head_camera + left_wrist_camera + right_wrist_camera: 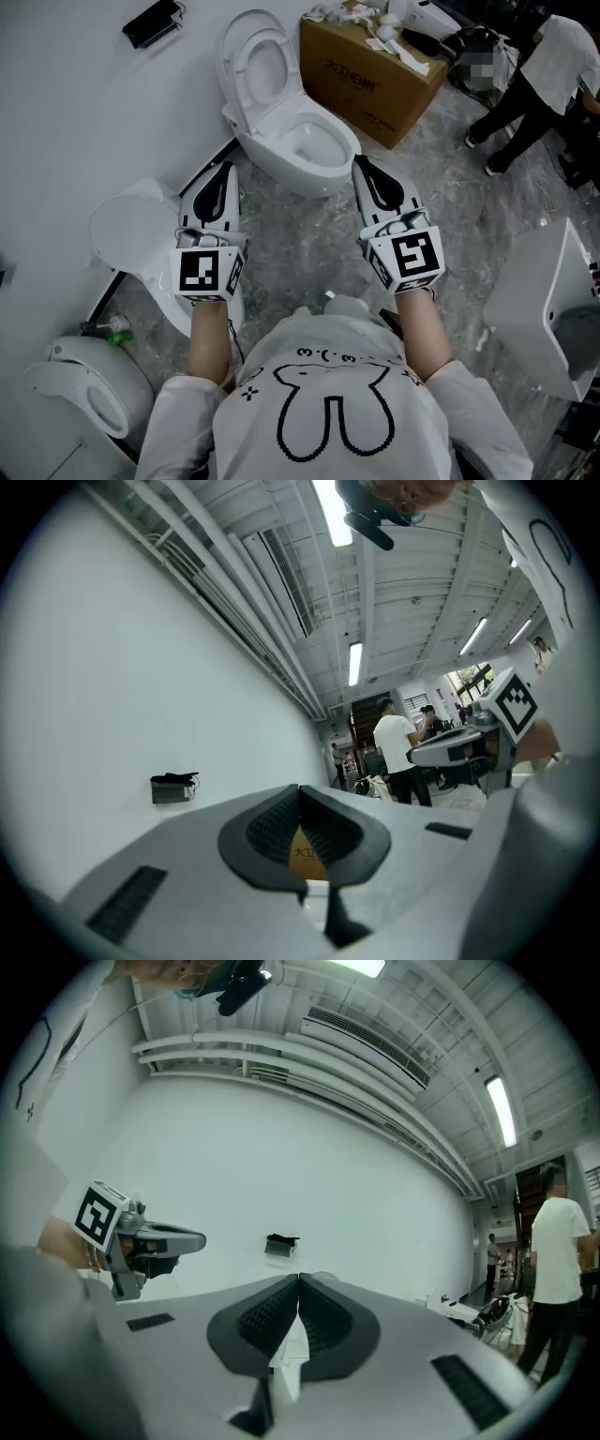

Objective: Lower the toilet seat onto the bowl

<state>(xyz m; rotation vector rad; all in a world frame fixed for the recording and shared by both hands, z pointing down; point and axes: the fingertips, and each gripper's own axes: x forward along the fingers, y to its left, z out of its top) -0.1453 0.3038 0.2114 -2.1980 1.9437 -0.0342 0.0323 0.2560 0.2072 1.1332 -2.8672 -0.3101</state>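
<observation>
- Cardboard box (375,80): brown, printed, white packing pieces on top.
- Black device (153,22): mounted on white wall (66,112).
- White fixture (539,300): far right, on marbled floor (309,253).
- Person (544,66): white shirt, dark trousers, beyond the box.

L hand-held gripper (300,789) jaws together | brown box (305,860) seen thru gap | blk device (173,787) on wall (112,667), left | person (394,752) far right

Open floor (298,236) before the toilet (302,150); cardboard box (367,77) seemingly close beside
</observation>
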